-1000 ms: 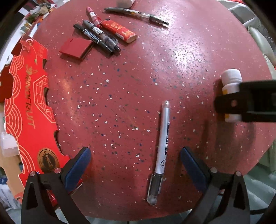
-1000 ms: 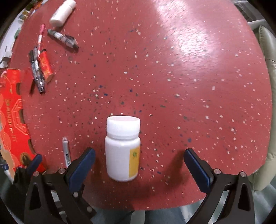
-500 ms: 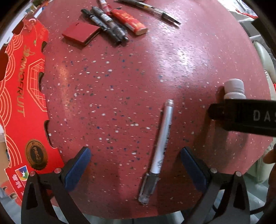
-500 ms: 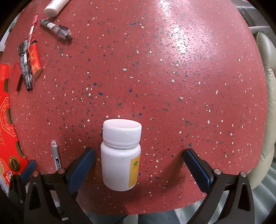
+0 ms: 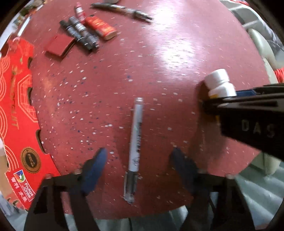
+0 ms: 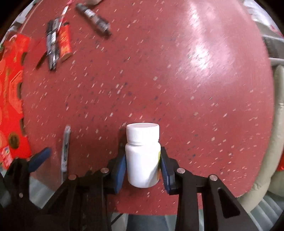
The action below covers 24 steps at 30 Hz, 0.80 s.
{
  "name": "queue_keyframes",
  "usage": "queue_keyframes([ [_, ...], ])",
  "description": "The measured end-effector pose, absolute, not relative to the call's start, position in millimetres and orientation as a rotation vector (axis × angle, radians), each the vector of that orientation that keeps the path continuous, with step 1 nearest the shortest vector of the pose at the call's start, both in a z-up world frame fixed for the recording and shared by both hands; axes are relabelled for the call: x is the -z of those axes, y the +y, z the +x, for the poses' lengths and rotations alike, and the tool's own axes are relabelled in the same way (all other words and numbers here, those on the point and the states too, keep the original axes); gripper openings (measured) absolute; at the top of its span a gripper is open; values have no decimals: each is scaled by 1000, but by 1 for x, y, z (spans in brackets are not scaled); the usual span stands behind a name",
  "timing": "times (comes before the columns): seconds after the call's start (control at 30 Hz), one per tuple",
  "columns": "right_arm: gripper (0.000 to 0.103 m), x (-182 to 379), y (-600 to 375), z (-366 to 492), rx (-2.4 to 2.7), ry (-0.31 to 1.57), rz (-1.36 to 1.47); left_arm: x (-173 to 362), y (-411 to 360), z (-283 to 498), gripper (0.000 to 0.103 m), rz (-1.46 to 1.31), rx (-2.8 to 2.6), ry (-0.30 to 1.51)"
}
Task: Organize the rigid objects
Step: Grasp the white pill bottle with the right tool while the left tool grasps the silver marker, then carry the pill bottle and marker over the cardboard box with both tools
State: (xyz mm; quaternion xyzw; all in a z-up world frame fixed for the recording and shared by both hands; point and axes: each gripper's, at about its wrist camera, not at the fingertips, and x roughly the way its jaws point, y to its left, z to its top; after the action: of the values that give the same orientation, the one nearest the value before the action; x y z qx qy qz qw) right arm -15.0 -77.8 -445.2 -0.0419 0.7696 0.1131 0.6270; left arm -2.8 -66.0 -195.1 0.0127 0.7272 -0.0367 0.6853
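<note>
A silver pen [image 5: 135,142] with a clear cap lies on the red speckled table [image 5: 159,62], pointing away from me. My left gripper [image 5: 139,168] points down over its capped end. Its jaws are closing with the pen between them, and the blue fingers [image 5: 95,170] stand clear of it. A white bottle [image 6: 142,156] with a ribbed cap and a yellow label stands upright near the table's front edge. My right gripper [image 6: 142,170] is closing on it, with both blue pads [image 6: 120,170] against its sides. The left wrist view shows the bottle [image 5: 219,83] at the right.
A red printed cardboard box [image 5: 16,106] lies along the table's left edge. At the back left lie a flat red case [image 5: 59,45], two black markers [image 5: 79,35], a red lighter-like box [image 5: 100,26] and a dark pen [image 5: 122,9]. A beige chair [image 6: 276,124] stands right of the table.
The right gripper's jaws have come in from wide open onto the bottle's sides. The left gripper's jaws have narrowed around the silver pen. Both views have shifted slightly.
</note>
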Motion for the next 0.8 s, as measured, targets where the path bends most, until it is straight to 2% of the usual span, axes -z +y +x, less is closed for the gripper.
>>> queue_keyframes([
  [0.03, 37, 443, -81, -16, -268, 1763, -95, 192, -69, -3, 54, 33, 89, 1628],
  [0.1, 37, 438, -89, -19, -292, 1756, -79, 188, -70, -1, 11, 29, 90, 1638],
  [0.37, 37, 406, -126, -30, -372, 1715, -49, 165, -34, -5, 10, -183, -10, 1651],
  [0.8, 37, 362, -167, -22, -483, 1622, -27, 78, -47, 13, 10, -112, -22, 1512],
])
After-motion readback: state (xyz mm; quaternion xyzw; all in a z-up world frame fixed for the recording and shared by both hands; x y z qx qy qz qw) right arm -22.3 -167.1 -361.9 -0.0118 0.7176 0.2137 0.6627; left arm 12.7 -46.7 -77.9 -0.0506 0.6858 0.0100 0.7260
